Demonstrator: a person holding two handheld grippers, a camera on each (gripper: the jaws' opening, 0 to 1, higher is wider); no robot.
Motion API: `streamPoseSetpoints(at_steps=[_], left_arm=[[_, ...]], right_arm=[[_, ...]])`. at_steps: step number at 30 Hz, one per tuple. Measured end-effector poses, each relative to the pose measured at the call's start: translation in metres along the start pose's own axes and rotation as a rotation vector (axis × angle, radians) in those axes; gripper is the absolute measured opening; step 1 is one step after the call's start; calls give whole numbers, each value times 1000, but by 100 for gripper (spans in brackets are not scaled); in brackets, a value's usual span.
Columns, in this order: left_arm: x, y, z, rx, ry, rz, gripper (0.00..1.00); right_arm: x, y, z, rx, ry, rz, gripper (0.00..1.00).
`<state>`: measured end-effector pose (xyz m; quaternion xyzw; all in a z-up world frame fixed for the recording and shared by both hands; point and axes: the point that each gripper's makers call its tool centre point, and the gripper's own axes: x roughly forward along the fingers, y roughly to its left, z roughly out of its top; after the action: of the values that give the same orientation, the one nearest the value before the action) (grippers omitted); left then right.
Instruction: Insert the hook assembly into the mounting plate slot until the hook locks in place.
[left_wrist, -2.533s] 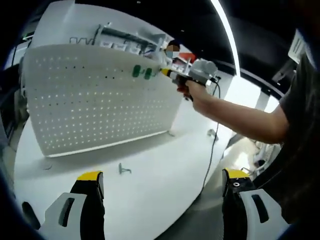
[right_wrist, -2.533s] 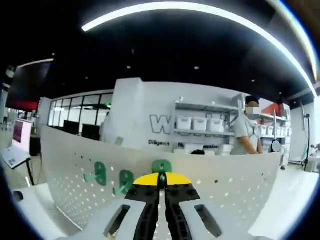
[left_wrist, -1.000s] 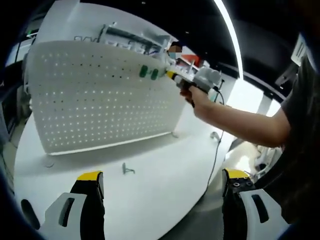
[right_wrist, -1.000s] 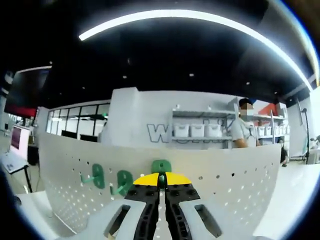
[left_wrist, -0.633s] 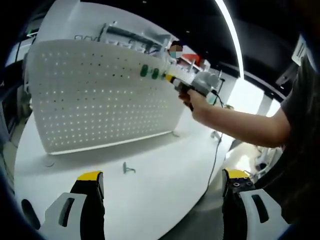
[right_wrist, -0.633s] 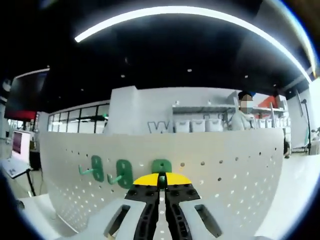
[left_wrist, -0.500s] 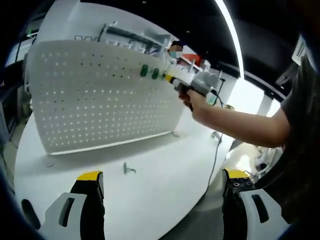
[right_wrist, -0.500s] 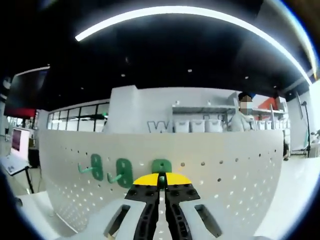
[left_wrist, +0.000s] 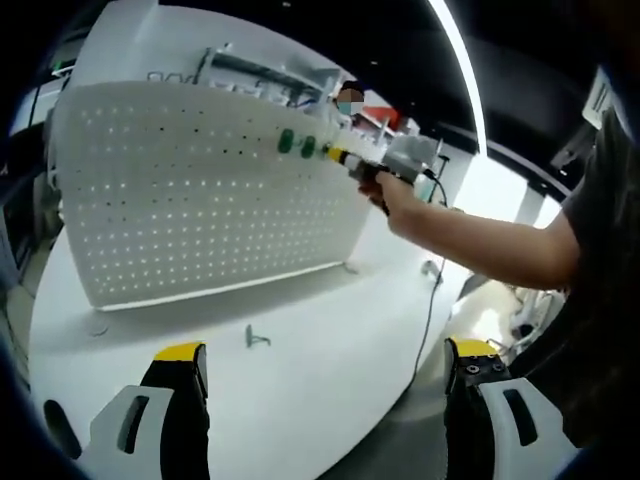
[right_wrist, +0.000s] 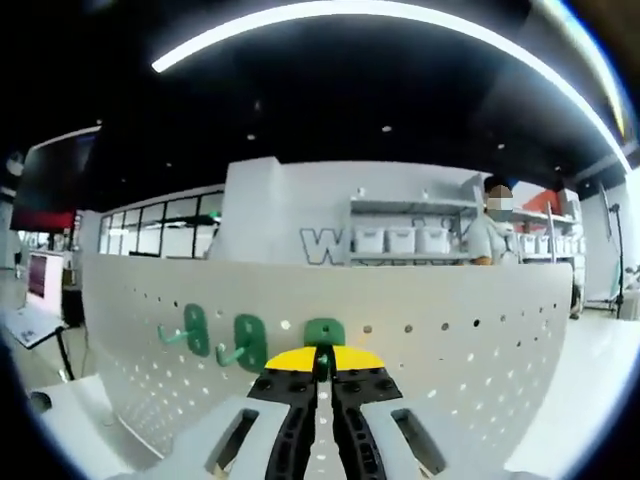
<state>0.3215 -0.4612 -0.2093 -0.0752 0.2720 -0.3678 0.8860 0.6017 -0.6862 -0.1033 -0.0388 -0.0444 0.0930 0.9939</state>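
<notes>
The right tool (right_wrist: 320, 362) is gripping a green plastic hook (right_wrist: 323, 335) with its jaws clenched, pressing it against the upright white perforated mounting plate (right_wrist: 450, 370) beside two seated green hooks (right_wrist: 222, 335). Whether it is locking in cannot be told. The left tool (left_wrist: 325, 385) is hanging released over the white worktop (left_wrist: 300, 370), where one small grey hook (left_wrist: 252, 338) is lying.

I count one white pegboard (right_wrist: 420, 360) standing on one round white worktop (left_wrist: 300, 370). Three green hooks (right_wrist: 194, 330) sit in a row near its top edge: two (right_wrist: 248, 342) to the left carry pegs, and the third (right_wrist: 323, 334) is just above my right claw (right_wrist: 322, 385). One loose metal hook (left_wrist: 252, 338) lies on the worktop in front of the board. I see two claws: my left one (left_wrist: 325, 375), jaws wide apart, and the right one, jaws together. One person (right_wrist: 487, 235) stands far behind the board.
</notes>
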Motion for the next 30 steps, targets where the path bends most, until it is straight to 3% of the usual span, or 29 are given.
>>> streamPoseSetpoints(at_steps=[2, 14, 24, 30], left_arm=[[-1, 0, 1, -4, -7, 0, 100], [-8, -6, 7, -14, -38, -10, 100], [-14, -8, 3, 5, -37, -3, 100], [-14, -12, -3, 4, -32, -9, 100]], right_arm=[[-1, 2, -3, -54, 31, 7, 4], [-5, 2, 13, -45, 20, 23, 12], [-27, -1, 39, -59, -15, 23, 14], [-43, -4, 38, -50, 28, 36, 15]])
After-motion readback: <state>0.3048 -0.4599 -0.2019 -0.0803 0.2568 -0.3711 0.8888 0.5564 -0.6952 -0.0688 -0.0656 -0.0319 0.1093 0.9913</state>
